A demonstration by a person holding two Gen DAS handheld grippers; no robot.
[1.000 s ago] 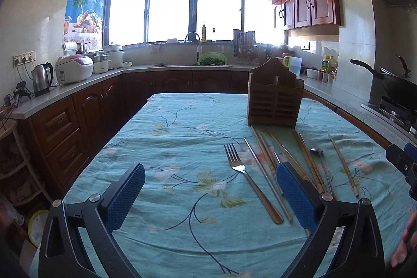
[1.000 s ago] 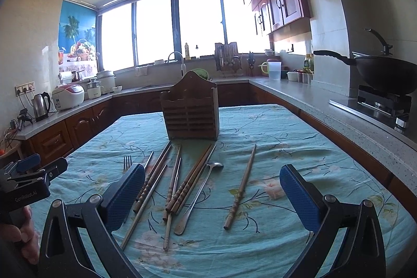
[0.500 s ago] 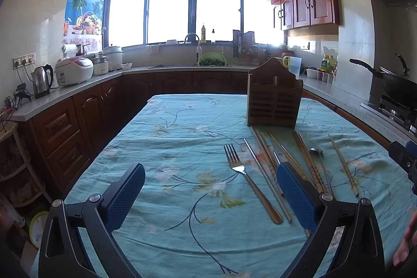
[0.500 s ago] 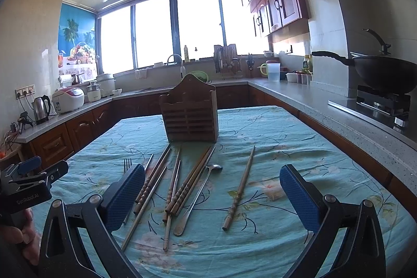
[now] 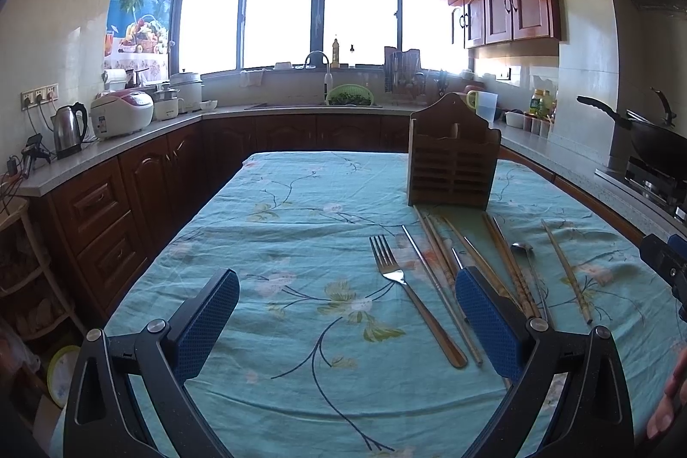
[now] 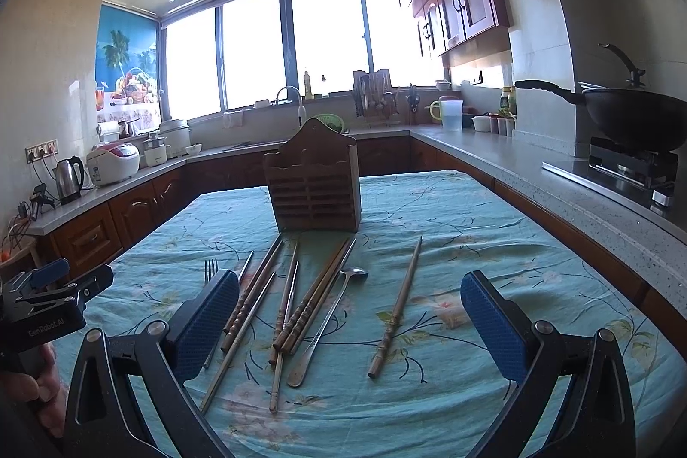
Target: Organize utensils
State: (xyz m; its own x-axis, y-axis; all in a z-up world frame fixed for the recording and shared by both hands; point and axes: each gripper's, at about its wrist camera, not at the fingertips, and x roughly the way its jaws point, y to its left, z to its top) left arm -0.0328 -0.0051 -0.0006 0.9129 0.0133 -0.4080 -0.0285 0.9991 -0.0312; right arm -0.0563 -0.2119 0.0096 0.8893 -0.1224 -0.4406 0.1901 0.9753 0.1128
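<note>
A brown slatted wooden utensil holder [image 5: 453,166] [image 6: 315,185] stands upright on the teal floral tablecloth. In front of it lie a metal fork [image 5: 395,273] [image 6: 210,269], a metal spoon [image 5: 521,245] [image 6: 339,303] and several wooden chopsticks [image 5: 433,247] [image 6: 296,307]. One chopstick [image 5: 566,273] [image 6: 397,307] lies apart to the right. My left gripper [image 5: 345,286] hovers open near the table's front, left of the utensils. My right gripper [image 6: 350,286] hovers open over the near ends of the utensils. Neither holds anything.
The table [image 5: 300,200] is ringed by dark wood counters. A kettle [image 5: 68,129] and rice cooker [image 5: 122,112] stand on the left counter. A wok [image 6: 627,119] sits on a stove at the right. The other gripper shows at each view's edge, with a hand.
The right wrist view has shifted slightly, with the holder a little lower in frame. The left gripper has barely moved. The utensils lie as before.
</note>
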